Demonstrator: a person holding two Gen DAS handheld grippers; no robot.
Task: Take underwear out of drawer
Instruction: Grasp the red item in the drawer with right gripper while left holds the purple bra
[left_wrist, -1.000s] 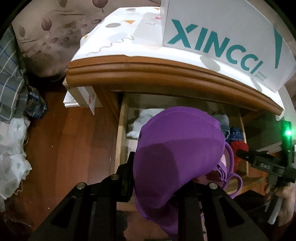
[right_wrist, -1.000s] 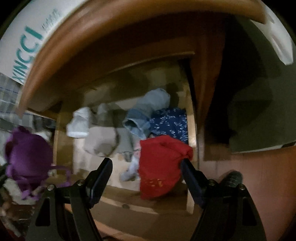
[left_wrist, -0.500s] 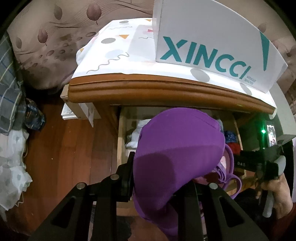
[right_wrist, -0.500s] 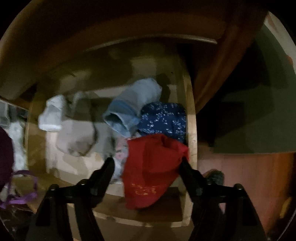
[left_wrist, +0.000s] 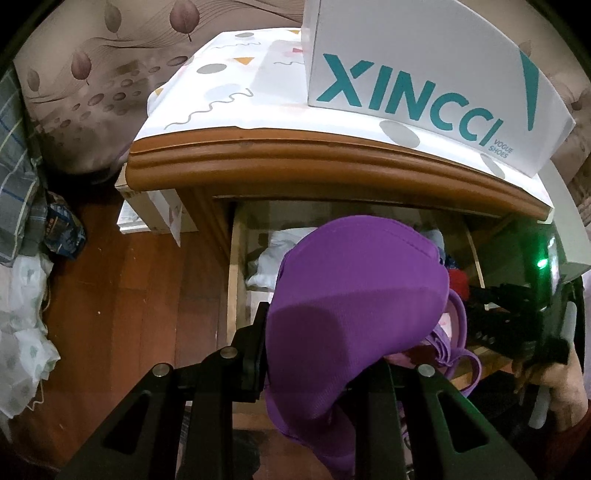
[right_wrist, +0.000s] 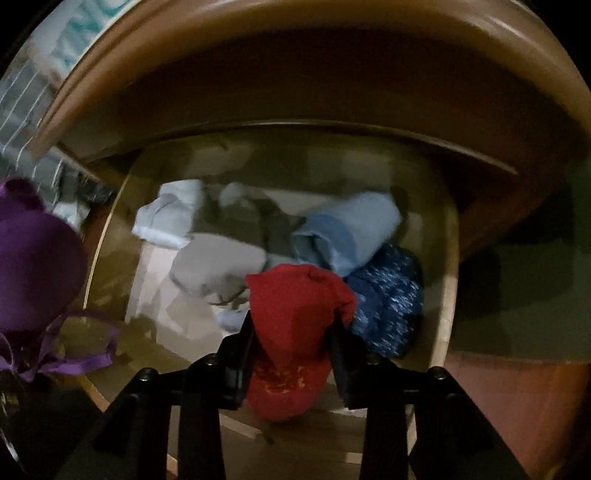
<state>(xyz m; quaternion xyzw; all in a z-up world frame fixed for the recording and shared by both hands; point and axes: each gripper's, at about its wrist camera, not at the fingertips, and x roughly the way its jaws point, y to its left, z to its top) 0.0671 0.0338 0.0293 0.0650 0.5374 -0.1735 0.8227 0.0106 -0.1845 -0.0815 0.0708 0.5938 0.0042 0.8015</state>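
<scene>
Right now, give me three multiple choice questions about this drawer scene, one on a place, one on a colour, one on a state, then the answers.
1. Where is the white XINCCI shoe box?
A. on the nightstand top
B. inside the drawer
C. on the floor

2. What colour is the garment in the right gripper?
A. green
B. red
C. yellow

3. What is the left gripper doing?
A. open and bare
B. holding a box
C. shut on the purple bra

Answers: 1 A, it stands above the open drawer. 2 B, the red underwear sits between its fingers. 3 C, purple cloth fills its jaws.
</scene>
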